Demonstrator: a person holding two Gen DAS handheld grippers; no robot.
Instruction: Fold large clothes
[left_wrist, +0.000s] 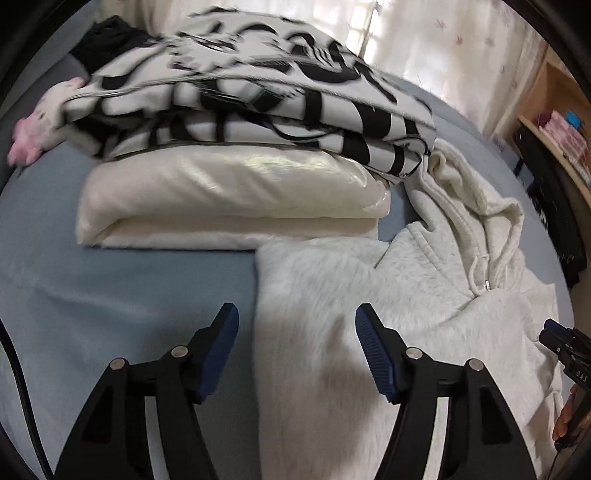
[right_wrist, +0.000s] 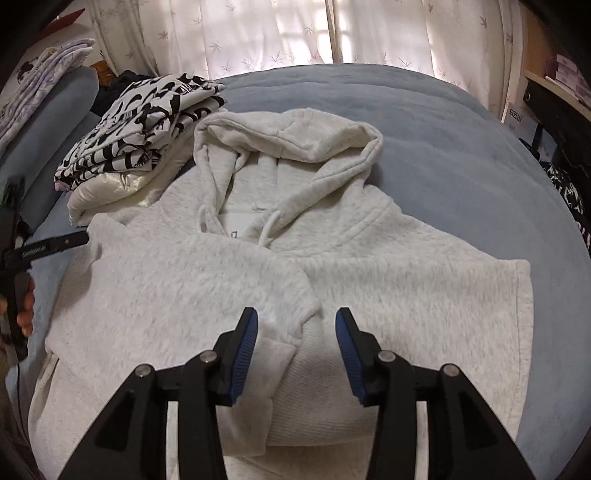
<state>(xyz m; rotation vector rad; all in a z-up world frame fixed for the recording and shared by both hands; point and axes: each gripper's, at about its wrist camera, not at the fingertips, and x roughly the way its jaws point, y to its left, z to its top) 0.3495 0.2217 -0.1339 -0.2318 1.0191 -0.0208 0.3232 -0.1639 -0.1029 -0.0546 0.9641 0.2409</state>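
Observation:
A pale grey hoodie lies front up on the blue bed, hood toward the curtains. One sleeve is folded across the chest, its cuff lying below my right gripper. That gripper is open, and its pads press on nothing. My left gripper is open too and hovers over the hoodie's folded side edge, with bare sheet under its left finger. Each gripper shows at the border of the other's view: the left gripper and the right gripper.
Beside the hoodie's shoulder sits a stack: a black-and-white patterned garment on a folded cream quilted piece. A pink-pawed plush toy lies at its left. A wooden shelf and dark items stand at the bed's right side.

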